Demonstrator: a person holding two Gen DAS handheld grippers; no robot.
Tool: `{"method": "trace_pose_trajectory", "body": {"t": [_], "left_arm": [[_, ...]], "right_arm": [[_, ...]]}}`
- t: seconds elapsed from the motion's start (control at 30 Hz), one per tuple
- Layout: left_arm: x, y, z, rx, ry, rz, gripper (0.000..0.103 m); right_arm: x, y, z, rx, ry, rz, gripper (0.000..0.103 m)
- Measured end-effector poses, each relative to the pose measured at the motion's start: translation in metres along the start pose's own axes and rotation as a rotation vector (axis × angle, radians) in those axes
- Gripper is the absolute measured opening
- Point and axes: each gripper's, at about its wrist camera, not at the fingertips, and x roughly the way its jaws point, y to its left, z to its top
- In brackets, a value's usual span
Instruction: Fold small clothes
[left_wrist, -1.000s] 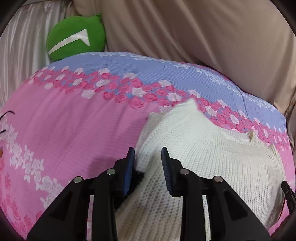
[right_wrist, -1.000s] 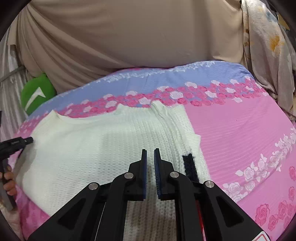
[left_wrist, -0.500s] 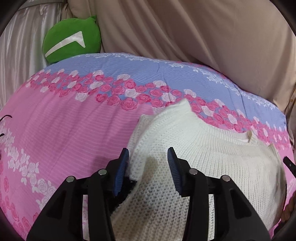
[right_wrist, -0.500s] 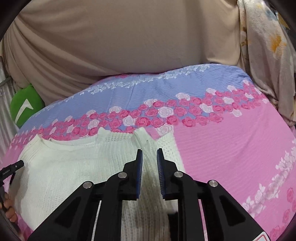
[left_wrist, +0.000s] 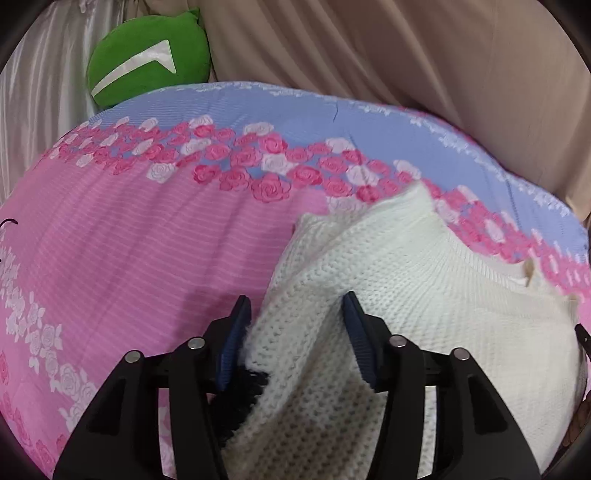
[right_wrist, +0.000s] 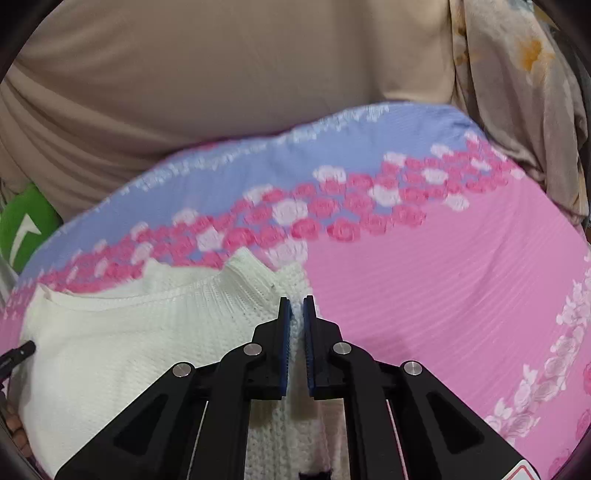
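On the bed, nearest: left gripper (left_wrist: 297, 332), jaws apart and just been opening; a ridge of the white knit sweater (left_wrist: 424, 295) runs between them, pads not clearly pressing, probably a let-go after laying a side in.
Right gripper (right_wrist: 296, 334): nearly pressed together, just been closing, pinching a thin fold of the sweater's right edge, likely to carry it inward.
Sweater: flat on the pink floral bedsheet (right_wrist: 443, 295), ribbed collar (right_wrist: 243, 275) toward the far side.
Open room: bare sheet on both sides.
Far edge: green cushion (left_wrist: 147, 66), beige drape (right_wrist: 221, 92) at the sheet's blue border.
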Motion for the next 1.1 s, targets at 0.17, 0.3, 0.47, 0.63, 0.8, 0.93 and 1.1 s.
{"method": "trace_pose_trajectory", "body": {"t": [0.17,0.3,0.47,0.63,0.8,0.93,1.1], "left_arm": [[-0.024,0.007,-0.002,-0.016,-0.016,-0.023,0.052],[-0.065,0.02,-0.015,-0.008,-0.073,-0.051,0.052],[-0.087,0.04,-0.041,-0.04,-0.041,-0.103,0.052],[-0.089,0.044,-0.066,-0.03,0.002,-0.086,0.052],[-0.077,0.047,-0.086,-0.012,0.04,-0.047,0.059],[-0.079,0.047,-0.087,-0.014,0.036,-0.037,0.06],[-0.081,0.047,-0.086,-0.017,0.034,-0.036,0.06]], "right_arm": [[-0.052,0.015,-0.003,-0.01,-0.109,-0.009,0.009],[-0.105,0.052,-0.037,-0.095,-0.161,0.109,0.011],[-0.124,0.109,-0.095,-0.213,-0.081,0.241,0.011],[-0.116,0.15,-0.135,-0.326,-0.02,0.254,0.011],[-0.098,0.158,-0.164,-0.361,0.061,0.228,0.011],[-0.107,0.157,-0.16,-0.36,0.056,0.228,0.011],[-0.121,0.157,-0.124,-0.311,-0.042,0.225,0.011]]}}
